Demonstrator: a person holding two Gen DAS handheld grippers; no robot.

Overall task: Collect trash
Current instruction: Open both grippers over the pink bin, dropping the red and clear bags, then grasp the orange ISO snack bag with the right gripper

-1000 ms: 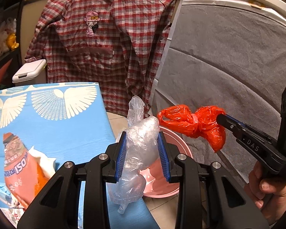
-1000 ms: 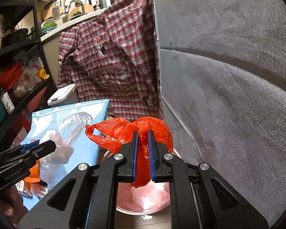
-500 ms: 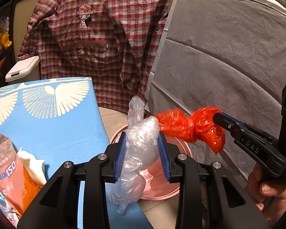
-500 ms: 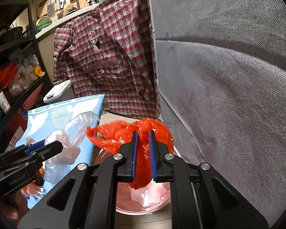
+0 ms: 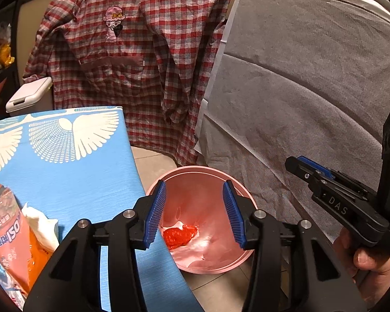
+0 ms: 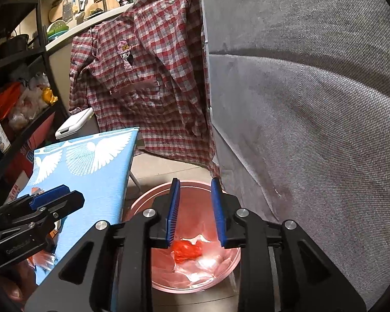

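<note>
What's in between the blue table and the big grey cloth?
The pink bin on the floor, with the red bag inside; both wrist views show it.

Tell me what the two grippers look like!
Both are black plastic. The left gripper and right gripper have ridged blue pads and silver screws. White letters "DAS" mark the right one's side. A bare hand holds it.

I am seeing a shiny pink plastic bowl (image 5: 236, 182), a crinkly red plastic bag (image 6: 188, 251), and a soft checked cloth shirt (image 5: 143, 52).
</note>
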